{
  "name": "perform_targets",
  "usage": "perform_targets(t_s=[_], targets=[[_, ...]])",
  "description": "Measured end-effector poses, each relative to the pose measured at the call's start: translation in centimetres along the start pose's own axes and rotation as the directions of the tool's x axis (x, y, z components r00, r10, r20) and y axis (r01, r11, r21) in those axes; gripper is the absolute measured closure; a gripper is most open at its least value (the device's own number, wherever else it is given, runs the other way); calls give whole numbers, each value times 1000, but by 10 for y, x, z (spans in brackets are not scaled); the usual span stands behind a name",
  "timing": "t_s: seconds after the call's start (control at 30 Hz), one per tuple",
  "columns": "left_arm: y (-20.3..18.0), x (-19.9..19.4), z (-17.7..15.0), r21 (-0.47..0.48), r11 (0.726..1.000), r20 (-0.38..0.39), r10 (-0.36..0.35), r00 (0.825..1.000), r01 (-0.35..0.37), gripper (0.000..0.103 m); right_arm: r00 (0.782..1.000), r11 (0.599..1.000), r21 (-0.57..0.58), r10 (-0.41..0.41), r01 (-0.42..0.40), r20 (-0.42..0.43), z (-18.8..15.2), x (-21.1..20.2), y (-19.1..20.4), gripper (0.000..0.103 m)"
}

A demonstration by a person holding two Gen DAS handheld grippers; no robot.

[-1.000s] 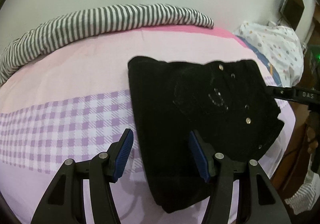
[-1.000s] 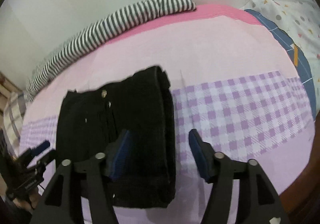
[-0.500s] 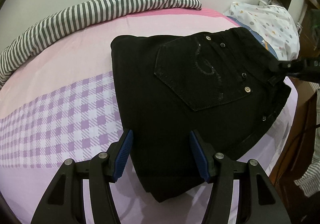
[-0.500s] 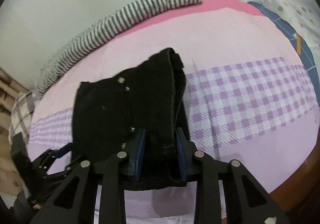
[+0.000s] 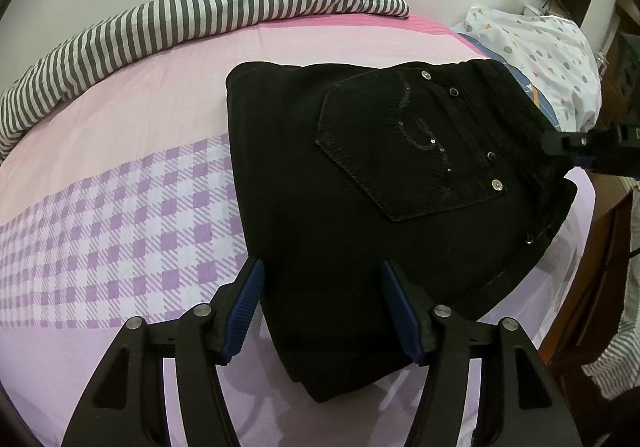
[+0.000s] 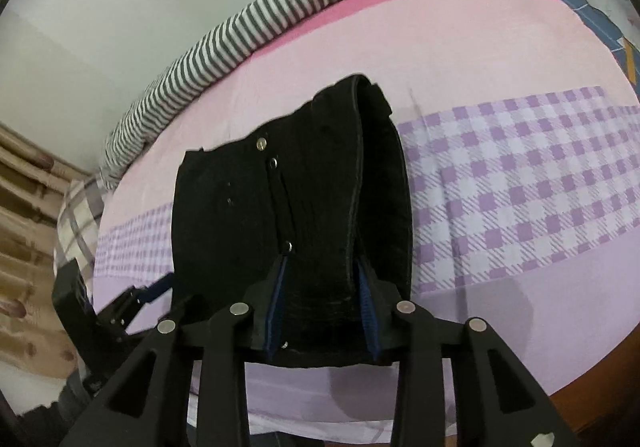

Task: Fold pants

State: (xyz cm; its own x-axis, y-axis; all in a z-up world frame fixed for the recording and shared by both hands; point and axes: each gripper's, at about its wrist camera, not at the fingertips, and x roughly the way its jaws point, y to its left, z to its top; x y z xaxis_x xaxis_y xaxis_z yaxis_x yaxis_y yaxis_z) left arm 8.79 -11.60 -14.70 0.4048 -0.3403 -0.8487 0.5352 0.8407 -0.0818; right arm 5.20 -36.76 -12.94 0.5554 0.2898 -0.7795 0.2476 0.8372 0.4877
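The black pants [image 5: 360,183] lie folded into a compact stack on the pink and purple bed sheet [image 5: 120,207], back pocket up. My left gripper [image 5: 324,307] is open, its blue pads straddling the near folded edge of the stack. My right gripper [image 6: 322,311] is shut on the waistband end of the pants [image 6: 288,215]. The right gripper also shows at the far right of the left wrist view [image 5: 588,147], at the waistband. The left gripper shows at the lower left of the right wrist view [image 6: 132,299].
A grey and white striped blanket [image 5: 180,19] runs along the far edge of the bed by the wall. A spotted white pillow [image 5: 536,43] lies at the far right. The wooden bed frame [image 5: 592,287] borders the right side.
My right gripper has closed on the waistband end of the pants. My left gripper has moved in over the near folded edge and stays open.
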Motion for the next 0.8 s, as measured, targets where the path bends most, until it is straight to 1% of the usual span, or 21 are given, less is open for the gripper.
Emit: perform_targets(t_s=[0.03, 0.07, 0.1, 0.13, 0.17, 0.2, 0.23, 0.3, 0.33, 0.37, 0.43, 0.53, 0.57, 0.63, 0.7, 0.8], targets=[[0, 0, 0, -2, 1000, -1, 0, 1000, 0, 40, 1000, 1000, -1, 16, -16, -3, -1, -1, -2, 70], [1, 0, 0, -4, 1000, -1, 0, 1000, 0, 39, 999, 999, 5, 53, -53, -5, -2, -3, -5, 70], [1, 0, 0, -6, 1000, -2, -2, 1000, 2, 39, 994, 994, 10, 108, -108, -12, -3, -5, -6, 70], [1, 1, 0, -4, 1000, -2, -2, 1000, 2, 39, 985, 985, 2, 173, -173, -22, -3, -8, -5, 70], [1, 1, 0, -3, 1000, -1, -2, 1000, 2, 39, 982, 982, -14, 189, -189, -32, -3, -9, -4, 71], [1, 1, 0, -3, 1000, -1, -1, 1000, 1, 39, 983, 982, -44, 181, -183, -43, -3, -9, -1, 71], [1, 1, -1, -2, 1000, 0, 0, 1000, 0, 39, 989, 986, -77, 143, -146, -48, -2, -7, 3, 71], [0, 1, -1, 0, 1000, 2, 2, 1000, -2, 39, 994, 989, -109, 94, -100, -57, 0, 1, 6, 72], [0, 1, -2, 1, 1000, 4, 4, 1000, -4, 39, 996, 992, -108, 64, -70, -55, 1, 6, 5, 77], [0, 1, -2, 1, 1000, 4, 5, 1000, -5, 38, 998, 994, -104, 40, -45, -43, 3, 9, 5, 90], [-1, 2, -2, 0, 1000, 2, 5, 1000, -5, 39, 1000, 996, -91, 9, -11, -16, 2, 10, 5, 92], [1, 1, -2, 2, 1000, -5, 3, 1000, -3, 39, 997, 993, -107, -43, 50, 59, -6, -6, 17, 94], [1, 0, -3, 3, 1000, -9, 1, 1000, -1, 39, 996, 993, -107, -50, 58, 80, -8, -12, 20, 94], [1, -4, -5, 14, 1000, -12, -8, 1000, 9, 39, 992, 994, -94, -40, 51, 117, -12, -28, 23, 94], [1, -7, -8, 26, 999, -10, -21, 1000, 22, 39, 991, 994, -87, -50, 61, 125, -18, -34, 21, 94], [2, -9, -13, 24, 999, -13, -41, 999, 41, 39, 991, 992, -71, -100, 107, 94, -25, -21, 8, 94]])
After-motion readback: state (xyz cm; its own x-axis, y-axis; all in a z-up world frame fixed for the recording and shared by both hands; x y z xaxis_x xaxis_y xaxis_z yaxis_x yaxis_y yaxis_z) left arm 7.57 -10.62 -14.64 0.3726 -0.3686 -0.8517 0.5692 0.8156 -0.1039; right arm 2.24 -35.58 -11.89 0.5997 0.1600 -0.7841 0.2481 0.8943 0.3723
